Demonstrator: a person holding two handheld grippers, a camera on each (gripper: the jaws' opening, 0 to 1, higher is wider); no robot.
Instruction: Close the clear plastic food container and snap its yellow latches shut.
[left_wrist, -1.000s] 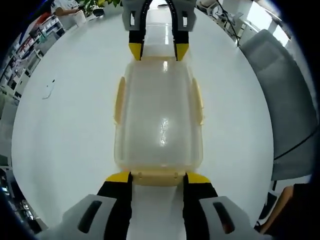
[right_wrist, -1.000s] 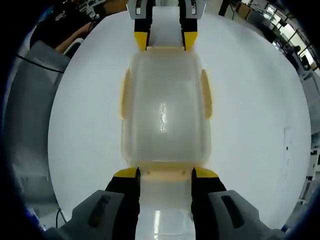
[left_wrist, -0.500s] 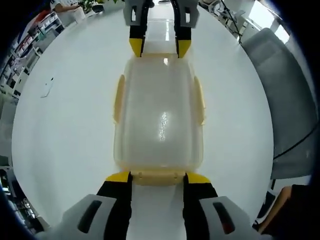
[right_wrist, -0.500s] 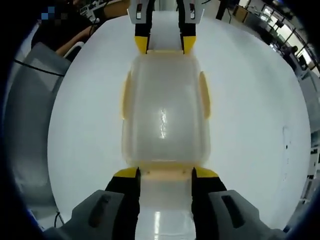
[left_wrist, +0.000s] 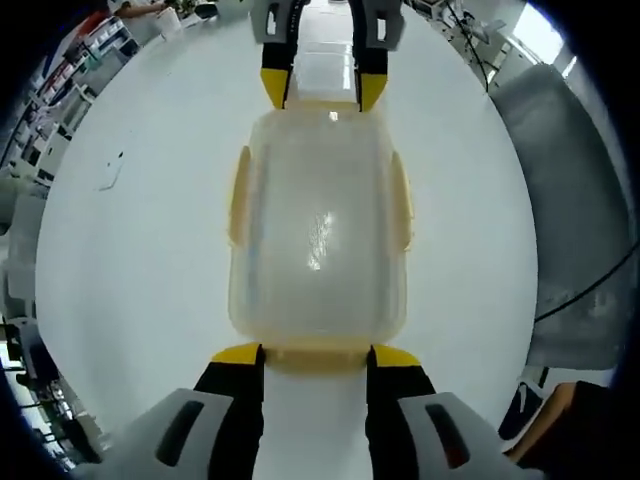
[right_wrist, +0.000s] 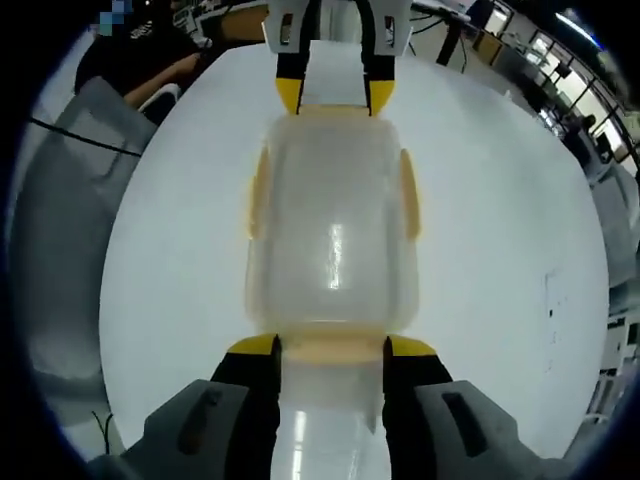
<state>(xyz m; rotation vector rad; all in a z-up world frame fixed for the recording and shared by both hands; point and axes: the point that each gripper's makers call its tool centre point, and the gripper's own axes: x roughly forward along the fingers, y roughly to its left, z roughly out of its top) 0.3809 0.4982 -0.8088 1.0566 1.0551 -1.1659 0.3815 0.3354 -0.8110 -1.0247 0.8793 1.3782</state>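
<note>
Left gripper view: left tool (left_wrist: 315, 352), right tool (left_wrist: 323, 88) wide, bracketing container (left_wrist: 318, 230) ends; end latches hidden.

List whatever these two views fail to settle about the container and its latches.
- Left gripper view: the near end latch sits between the left gripper fingers; snapped or not is unclear.
- Right gripper view: same for the near end latch at the right gripper.
- Container contents: frosted lid blurs them.
</note>
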